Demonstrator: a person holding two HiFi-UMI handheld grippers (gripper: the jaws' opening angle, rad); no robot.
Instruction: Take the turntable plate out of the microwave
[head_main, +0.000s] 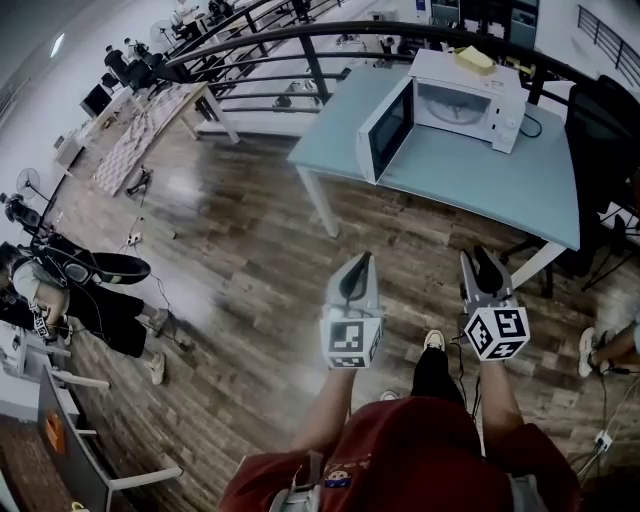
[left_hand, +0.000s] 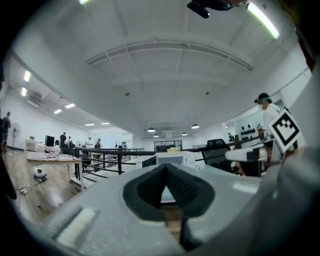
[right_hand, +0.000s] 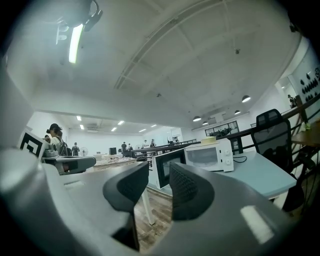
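Note:
A white microwave (head_main: 470, 100) stands at the far side of a light blue table (head_main: 480, 185), its dark-windowed door (head_main: 385, 128) swung open to the left. The pale inside shows, but I cannot make out the turntable plate. Both grippers are held level over the wooden floor, well short of the table. My left gripper (head_main: 357, 263) is shut, its pads meeting with nothing between them (left_hand: 166, 169). My right gripper (head_main: 482, 258) is open with an empty gap (right_hand: 159, 176), and it points at the microwave (right_hand: 210, 155) and its door (right_hand: 164, 169).
A yellow block (head_main: 475, 60) lies on top of the microwave. A black chair (head_main: 600, 130) stands to the right of the table and a dark railing (head_main: 300, 40) runs behind it. A person (head_main: 85, 290) stands at the far left, and a cluttered table (head_main: 150, 115) is further back.

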